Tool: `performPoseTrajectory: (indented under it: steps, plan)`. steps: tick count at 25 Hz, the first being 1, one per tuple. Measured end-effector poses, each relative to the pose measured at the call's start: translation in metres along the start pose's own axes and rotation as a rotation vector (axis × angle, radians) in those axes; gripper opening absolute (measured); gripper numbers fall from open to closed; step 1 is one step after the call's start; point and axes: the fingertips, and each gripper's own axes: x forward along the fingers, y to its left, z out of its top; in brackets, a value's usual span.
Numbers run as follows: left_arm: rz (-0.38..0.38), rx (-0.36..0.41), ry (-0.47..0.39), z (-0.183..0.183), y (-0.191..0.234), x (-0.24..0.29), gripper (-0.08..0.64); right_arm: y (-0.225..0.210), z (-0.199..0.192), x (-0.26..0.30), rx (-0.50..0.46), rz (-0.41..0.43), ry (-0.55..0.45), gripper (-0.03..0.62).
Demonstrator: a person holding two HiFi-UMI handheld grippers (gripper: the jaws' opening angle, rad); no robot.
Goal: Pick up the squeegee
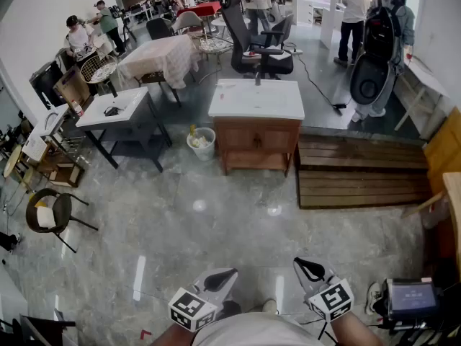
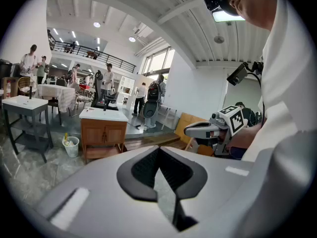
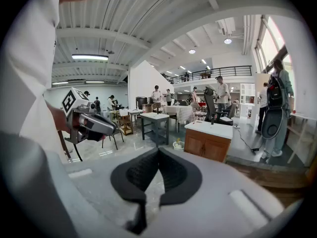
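Observation:
Both grippers are held low in front of the person, far from the furniture. In the head view my left gripper [image 1: 229,272] and right gripper [image 1: 305,264] point forward over the grey floor, each shut with nothing between the jaws. The left gripper view shows its own shut jaws [image 2: 158,150] and the right gripper [image 2: 190,130] beside it. The right gripper view shows its shut jaws [image 3: 158,152] and the left gripper [image 3: 112,129]. A wooden cabinet with a white top [image 1: 256,107] stands ahead; a small dark upright thing [image 1: 257,79] is on it. No squeegee can be made out.
A white bin [image 1: 201,143] stands left of the cabinet, and low wooden platforms [image 1: 360,171] lie to its right. A grey table [image 1: 115,110] and a black chair [image 1: 52,211] are at the left. An office chair [image 1: 256,42] and several people are behind. A screen device [image 1: 410,298] sits at my right.

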Motion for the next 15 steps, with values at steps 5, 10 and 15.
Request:
performPoseTrajectory:
  steps: [5, 10, 15]
  plan:
    - [-0.036, 0.034, -0.028, 0.029, 0.053, 0.006, 0.006, -0.003, 0.031, 0.049, -0.015, -0.033, -0.021, 0.003]
    - [-0.072, 0.078, -0.015, 0.042, 0.104, -0.004, 0.006, 0.005, 0.056, 0.100, -0.007, -0.056, -0.018, 0.003]
    - [-0.068, 0.054, 0.003, 0.038, 0.162, -0.013, 0.006, 0.012, 0.075, 0.148, 0.002, -0.080, -0.025, 0.005]
